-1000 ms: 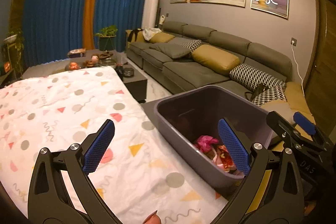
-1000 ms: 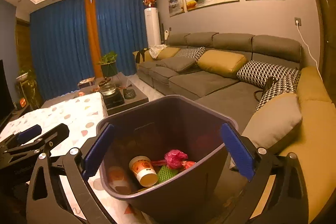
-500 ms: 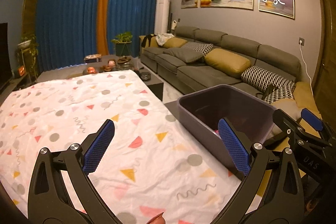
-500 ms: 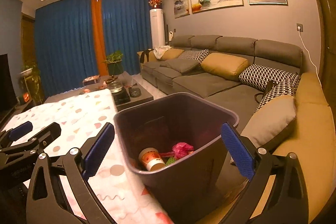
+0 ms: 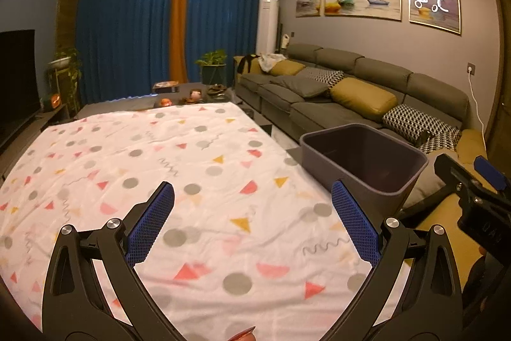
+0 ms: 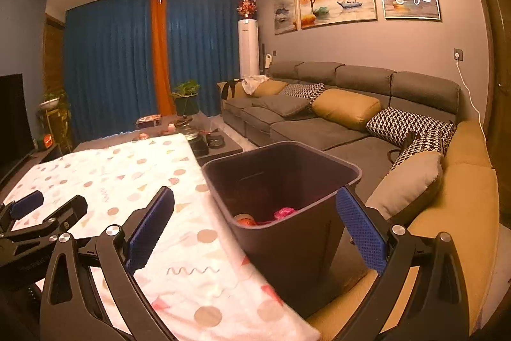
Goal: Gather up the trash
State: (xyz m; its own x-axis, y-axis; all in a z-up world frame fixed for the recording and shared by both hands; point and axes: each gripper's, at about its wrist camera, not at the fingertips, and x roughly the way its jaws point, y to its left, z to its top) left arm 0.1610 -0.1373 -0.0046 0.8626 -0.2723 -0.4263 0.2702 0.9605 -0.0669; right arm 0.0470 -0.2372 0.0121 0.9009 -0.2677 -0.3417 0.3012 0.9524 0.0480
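Patterned tablecloth (image 5: pixel 198 181) covers the table; sofa (image 6: pixel 319 130) lies behind. Dark bin (image 6: pixel 284 181) stands at the table's right edge. Left gripper (image 5: pixel 252 226): jaws spread, empty, bin ahead-right. Right gripper (image 6: pixel 255 229): jaws spread, empty, bin directly ahead, holding a cup (image 6: pixel 244 219) and pink trash (image 6: pixel 284 212).

White tablecloth (image 5: pixel 198 181) scattered with grey dots, pink and yellow triangles, grey squiggles; dark grey bin (image 6: pixel 287 181) holding pink wrapper (image 6: pixel 285 213) and orange-printed cup (image 6: pixel 244 219); blue curtains (image 5: pixel 127 31) with orange centre strip; grey sofa (image 5: pixel 351 91) with mustard and black-and-white patterned cushions; blue finger pads (image 5: pixel 150 226) on black grippers.
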